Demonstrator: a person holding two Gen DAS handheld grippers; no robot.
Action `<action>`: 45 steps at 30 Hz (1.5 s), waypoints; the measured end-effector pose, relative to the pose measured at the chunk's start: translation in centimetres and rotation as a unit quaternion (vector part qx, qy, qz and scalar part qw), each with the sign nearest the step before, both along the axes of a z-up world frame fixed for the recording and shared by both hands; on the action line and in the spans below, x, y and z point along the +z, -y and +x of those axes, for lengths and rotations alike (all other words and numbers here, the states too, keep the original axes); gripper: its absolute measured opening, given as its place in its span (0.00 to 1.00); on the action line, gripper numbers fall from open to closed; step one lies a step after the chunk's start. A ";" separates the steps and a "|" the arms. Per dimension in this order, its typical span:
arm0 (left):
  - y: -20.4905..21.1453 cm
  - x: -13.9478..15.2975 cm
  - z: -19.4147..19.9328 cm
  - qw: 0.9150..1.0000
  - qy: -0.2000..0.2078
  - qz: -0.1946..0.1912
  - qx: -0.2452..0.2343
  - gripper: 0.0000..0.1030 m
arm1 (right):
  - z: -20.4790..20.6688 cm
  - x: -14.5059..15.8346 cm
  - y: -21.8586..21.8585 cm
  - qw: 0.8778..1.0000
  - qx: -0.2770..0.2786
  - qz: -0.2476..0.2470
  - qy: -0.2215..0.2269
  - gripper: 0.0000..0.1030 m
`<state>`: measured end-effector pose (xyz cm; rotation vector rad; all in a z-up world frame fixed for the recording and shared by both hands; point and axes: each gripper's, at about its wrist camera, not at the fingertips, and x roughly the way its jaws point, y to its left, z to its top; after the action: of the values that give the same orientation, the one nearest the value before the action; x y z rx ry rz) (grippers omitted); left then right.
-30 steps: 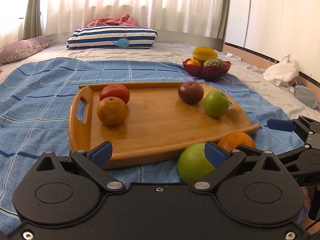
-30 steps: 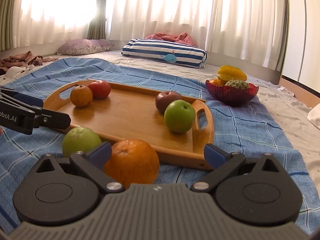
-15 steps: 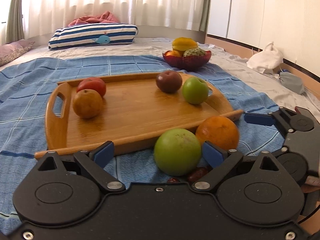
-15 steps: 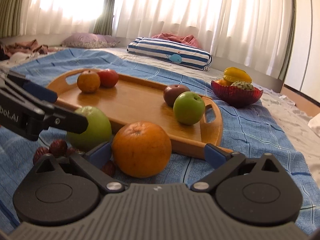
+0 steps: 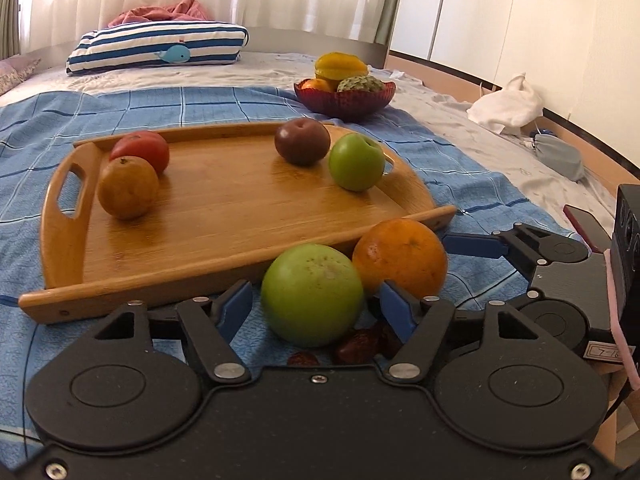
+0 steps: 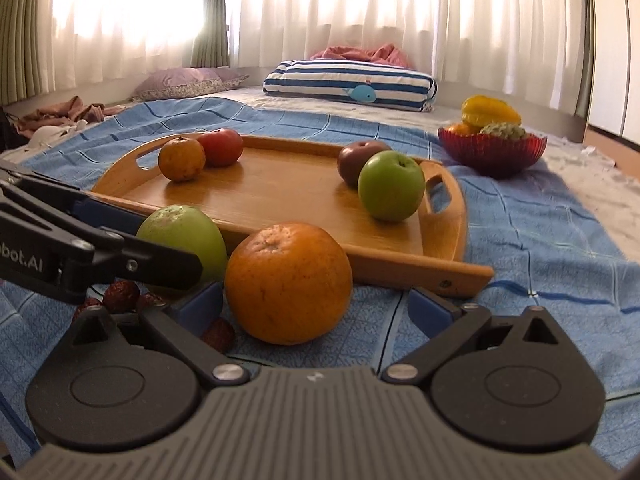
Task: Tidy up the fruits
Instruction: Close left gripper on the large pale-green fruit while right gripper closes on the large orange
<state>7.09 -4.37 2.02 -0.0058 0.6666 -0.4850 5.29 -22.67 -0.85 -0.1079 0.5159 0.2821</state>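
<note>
Now — left gripper astride guava

The matte black left gripper has blue fingertip pads, round embossed pivot discs and silver screws. The right gripper matches, with a ribbed grey body plate and white lettering.
</note>
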 end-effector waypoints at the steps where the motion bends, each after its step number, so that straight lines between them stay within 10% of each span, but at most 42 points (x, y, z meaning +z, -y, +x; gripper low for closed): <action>1: 0.1 0.0 0.1 1.000 0.001 -0.001 0.001 0.63 | 0.0 0.0 0.1 1.000 0.000 0.002 -0.002 1.00; 30: -3.3 0.2 -0.9 0.995 -0.031 -0.022 0.092 0.55 | 0.4 -0.1 0.4 1.000 -0.002 0.016 -0.012 1.00; 45: -2.8 -1.3 -4.5 0.989 0.071 0.063 0.112 0.65 | 0.6 0.1 0.1 1.000 -0.012 0.008 -0.024 1.00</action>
<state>2.55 -1.60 0.71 0.0725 0.5477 -0.2243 5.92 -22.73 -0.73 -0.0790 0.5611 0.2659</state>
